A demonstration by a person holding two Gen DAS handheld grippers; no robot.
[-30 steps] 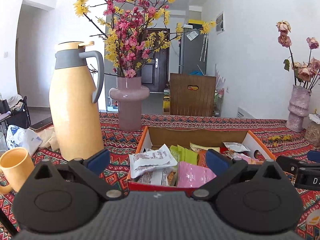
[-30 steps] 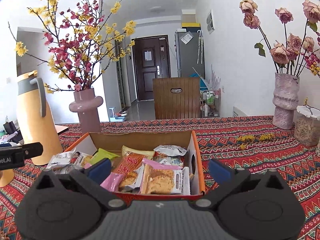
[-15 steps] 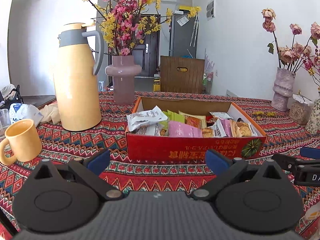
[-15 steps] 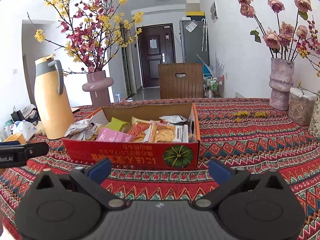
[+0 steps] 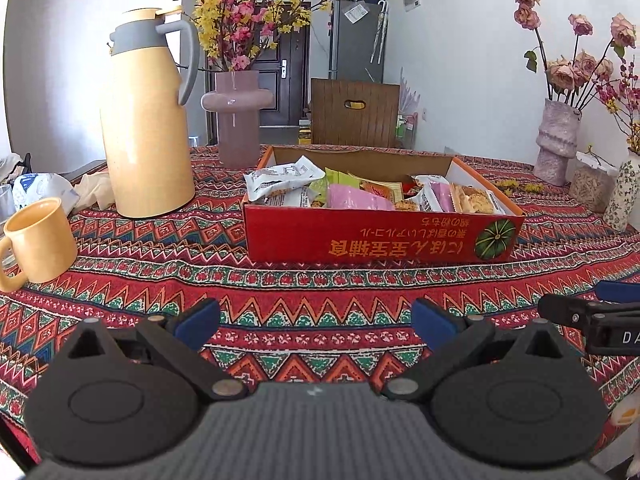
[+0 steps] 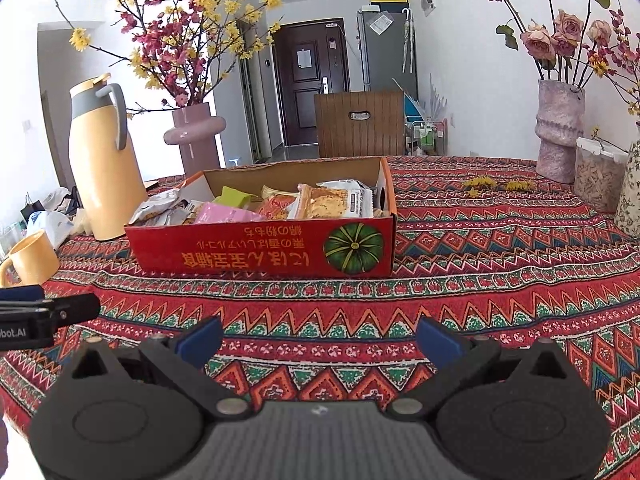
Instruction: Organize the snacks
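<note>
patterned tablecloth [image 5: 320, 288] is spread under a red cardboard box [image 5: 380, 236] near mid-table, where the snack packets [image 6: 332, 202] are heaped — light, crinkly, crushable, best pinched at a sealed edge. left gripper [image 5: 316, 318] and right gripper [image 6: 320, 340] are held spread wide, empty — well short of it.

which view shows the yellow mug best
The left wrist view: the yellow mug stands large at the left edge, with rim, body and handle visible beside the thermos. In the right wrist view the mug is smaller and sits right at the frame's edge.
</note>
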